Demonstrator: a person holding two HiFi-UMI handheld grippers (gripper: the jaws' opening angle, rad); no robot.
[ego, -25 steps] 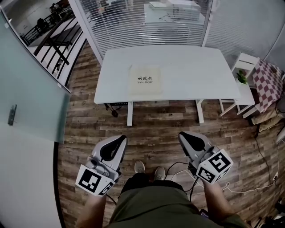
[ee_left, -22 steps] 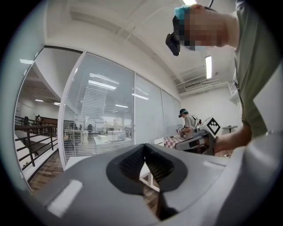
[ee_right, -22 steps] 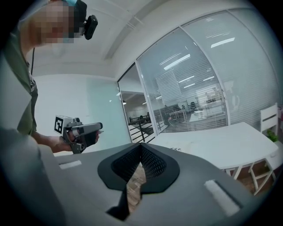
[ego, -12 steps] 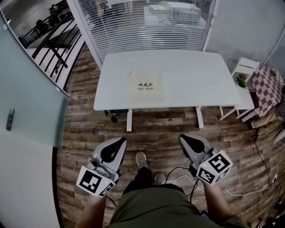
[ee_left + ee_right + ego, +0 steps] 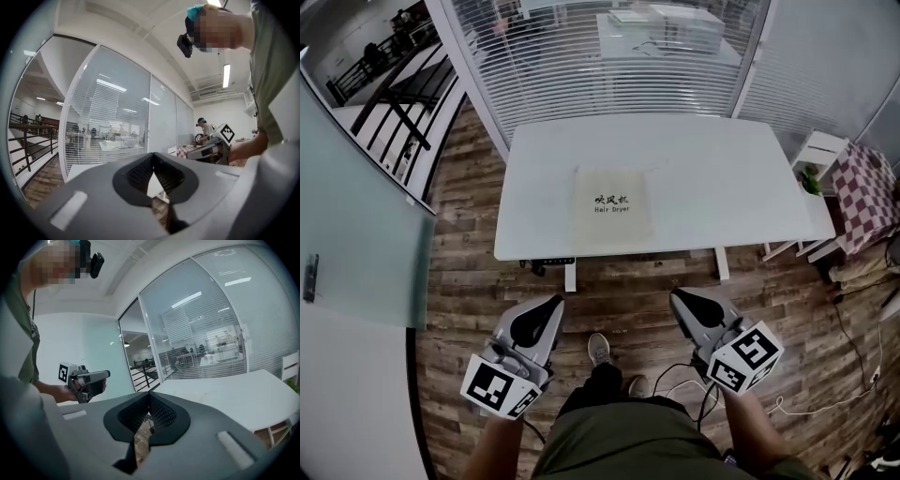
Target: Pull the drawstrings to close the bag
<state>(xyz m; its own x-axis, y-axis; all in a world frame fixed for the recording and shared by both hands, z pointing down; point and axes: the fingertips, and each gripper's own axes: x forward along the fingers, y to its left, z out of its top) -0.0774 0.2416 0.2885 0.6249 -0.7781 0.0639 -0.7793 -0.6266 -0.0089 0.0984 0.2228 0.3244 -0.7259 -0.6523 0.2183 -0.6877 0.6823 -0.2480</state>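
Note:
A flat beige drawstring bag [image 5: 612, 204] with dark print lies on the white table [image 5: 722, 178], left of the middle. Its thin strings [image 5: 652, 170] trail off the far right corner. Both grippers are held low over the wooden floor, well short of the table's near edge. My left gripper [image 5: 549, 304] is shut with nothing in it, its pads meeting at the tip [image 5: 153, 157]. My right gripper [image 5: 678, 297] is likewise shut and empty [image 5: 149, 394]. Each gripper view shows the other gripper, the right gripper [image 5: 213, 145] and the left gripper [image 5: 86, 380], and the table [image 5: 225, 390].
A glass wall with blinds [image 5: 609, 56] stands behind the table. At the right are a small white stand with a plant [image 5: 811, 173] and a checkered cloth [image 5: 867, 183]. Cables [image 5: 684, 375] lie on the floor by the person's shoe [image 5: 600, 349].
The person has stepped toward the table, so the table and bag sit lower and nearer in the head view. Both grippers keep their pose and stay shut.

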